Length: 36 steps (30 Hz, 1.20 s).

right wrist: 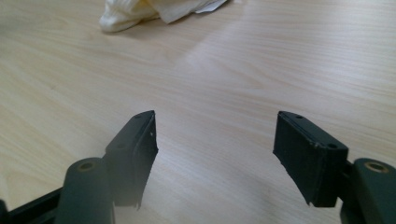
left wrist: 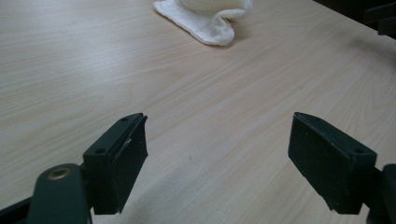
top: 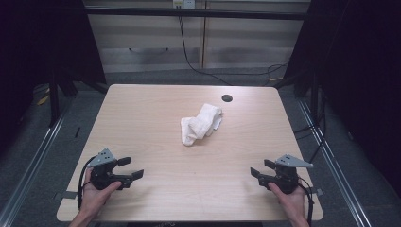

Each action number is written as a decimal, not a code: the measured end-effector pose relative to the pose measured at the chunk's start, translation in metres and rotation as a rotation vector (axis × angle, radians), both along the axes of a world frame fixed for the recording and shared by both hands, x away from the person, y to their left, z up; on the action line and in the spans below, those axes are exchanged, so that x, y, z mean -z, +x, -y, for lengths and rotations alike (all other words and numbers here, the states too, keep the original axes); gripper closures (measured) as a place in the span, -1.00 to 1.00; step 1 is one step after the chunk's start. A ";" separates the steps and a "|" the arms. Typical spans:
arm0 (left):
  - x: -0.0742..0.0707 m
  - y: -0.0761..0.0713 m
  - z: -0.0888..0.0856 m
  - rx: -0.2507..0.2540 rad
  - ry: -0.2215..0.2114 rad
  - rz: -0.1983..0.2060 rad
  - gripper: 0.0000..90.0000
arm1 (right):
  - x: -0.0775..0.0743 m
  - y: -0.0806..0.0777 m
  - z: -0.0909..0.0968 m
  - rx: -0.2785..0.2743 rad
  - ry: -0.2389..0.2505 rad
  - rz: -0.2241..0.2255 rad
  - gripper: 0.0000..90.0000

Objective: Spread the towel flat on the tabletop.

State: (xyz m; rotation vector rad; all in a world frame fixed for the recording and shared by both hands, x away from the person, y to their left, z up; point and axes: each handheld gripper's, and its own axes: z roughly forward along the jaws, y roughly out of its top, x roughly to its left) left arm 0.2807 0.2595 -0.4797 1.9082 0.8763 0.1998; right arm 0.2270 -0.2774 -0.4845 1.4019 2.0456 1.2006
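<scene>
A crumpled white cloth lies near the middle of the wooden table, slightly toward the far side. My left gripper rests at the near left of the table, held by a hand, jaws wide apart with nothing between them. In the left gripper view the cloth lies far ahead of the open left gripper. My right gripper sits at the near right, also open and empty. The right gripper view shows the cloth at the top, well beyond the right gripper.
A round cable hole sits near the table's far edge. Dark curtains flank both sides, and cables run across the floor behind the table. Bare wood lies between both grippers and the cloth.
</scene>
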 end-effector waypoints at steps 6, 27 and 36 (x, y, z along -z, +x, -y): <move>0.000 0.001 0.000 -0.005 0.000 -0.012 -0.57 | -0.007 0.005 -0.003 -0.017 -0.016 -0.039 -0.30; 0.001 0.004 -0.001 -0.023 -0.006 -0.041 -0.58 | -0.037 0.106 -0.059 -0.239 0.007 -0.076 -0.28; 0.002 0.005 -0.001 -0.022 0.005 -0.046 -0.58 | -0.043 0.139 -0.087 -0.294 -0.015 -0.085 -0.23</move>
